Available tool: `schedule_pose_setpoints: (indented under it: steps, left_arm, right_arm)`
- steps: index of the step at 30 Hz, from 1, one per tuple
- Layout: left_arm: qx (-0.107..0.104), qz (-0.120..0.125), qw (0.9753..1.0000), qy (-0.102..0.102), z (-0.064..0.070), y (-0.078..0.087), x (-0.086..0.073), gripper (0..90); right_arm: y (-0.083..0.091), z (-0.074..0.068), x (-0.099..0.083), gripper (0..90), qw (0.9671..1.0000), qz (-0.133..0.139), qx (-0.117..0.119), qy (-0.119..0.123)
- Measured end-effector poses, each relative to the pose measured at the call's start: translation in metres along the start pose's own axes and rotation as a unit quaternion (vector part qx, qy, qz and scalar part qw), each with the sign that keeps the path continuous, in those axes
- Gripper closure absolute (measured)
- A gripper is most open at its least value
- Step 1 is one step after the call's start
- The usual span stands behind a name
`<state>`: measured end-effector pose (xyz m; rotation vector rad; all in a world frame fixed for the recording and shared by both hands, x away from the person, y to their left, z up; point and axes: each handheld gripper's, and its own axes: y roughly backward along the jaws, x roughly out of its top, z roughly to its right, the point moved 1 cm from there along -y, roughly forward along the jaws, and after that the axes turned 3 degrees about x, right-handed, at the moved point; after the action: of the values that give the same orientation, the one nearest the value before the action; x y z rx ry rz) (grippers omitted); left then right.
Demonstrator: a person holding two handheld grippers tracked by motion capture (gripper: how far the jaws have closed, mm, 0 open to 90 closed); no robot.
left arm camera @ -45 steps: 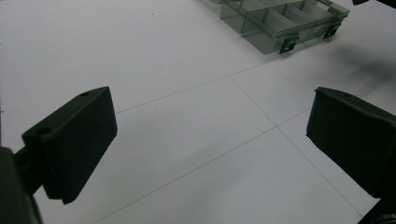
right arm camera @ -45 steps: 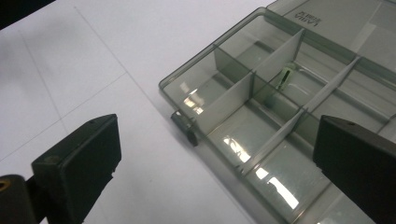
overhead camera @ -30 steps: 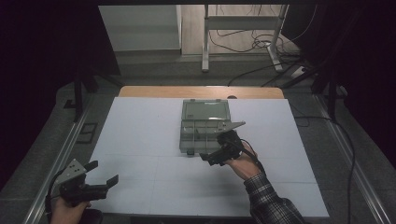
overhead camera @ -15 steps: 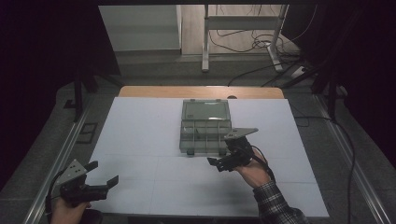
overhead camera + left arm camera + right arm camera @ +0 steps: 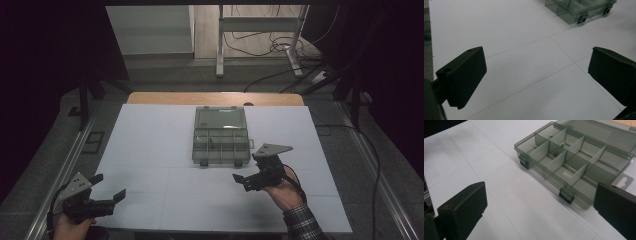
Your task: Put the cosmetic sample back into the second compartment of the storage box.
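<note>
The clear compartment box (image 5: 221, 135) sits open on the white table (image 5: 150, 150), a little toward the far edge from the table's middle, its lid laid flat on the far side and its two dark latches (image 5: 567, 195) facing the person. The right gripper (image 5: 248, 179) hangs just off the box's near right corner, jaws spread wide and holding nothing. The left gripper (image 5: 107, 196) is well apart from the box, near the table's front left corner, likewise released and empty. The box looks like thin, rigid plastic: light, smooth enough to skid on the table, and prone to flex or crack if squeezed hard. A small pale item (image 5: 562, 144) lies in one far compartment (too small to identify). The outer wall beside a latch, or a divider, seems the safest hold.
</note>
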<state>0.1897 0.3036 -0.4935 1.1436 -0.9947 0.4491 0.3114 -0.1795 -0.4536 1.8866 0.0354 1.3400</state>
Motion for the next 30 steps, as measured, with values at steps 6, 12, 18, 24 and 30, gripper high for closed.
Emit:
schedule_pose_setpoints:
  steps: [6, 12, 18, 24, 30]
  left_arm:
    - [-0.001, 0.001, 1.0, 0.003, 0.0, 0.001, 0.0, 2.1]
    - [-0.002, 0.001, 1.0, 0.005, -0.001, 0.001, 0.0, 2.1]
    - [-0.001, 0.001, 1.0, 0.005, -0.001, 0.001, 0.0, 2.1]
    - [-0.003, 0.001, 1.0, 0.007, -0.001, 0.001, -0.001, 2.1]
    - [-0.003, 0.002, 1.0, 0.006, -0.002, 0.001, -0.001, 2.1]
  right_arm:
    - [0.008, -0.001, -0.009, 0.0, 1.0, 0.004, -0.003, -0.007]
    - [0.014, -0.002, -0.017, 0.0, 0.9999, 0.006, -0.001, -0.014]
    - [0.018, -0.005, -0.024, 0.0, 1.0, 0.0, 0.001, -0.008]
    - [0.025, -0.007, -0.031, 0.0, 0.9999, -0.007, -0.009, -0.002]
    - [0.033, -0.006, -0.037, 0.0, 0.9998, -0.003, -0.02, -0.004]
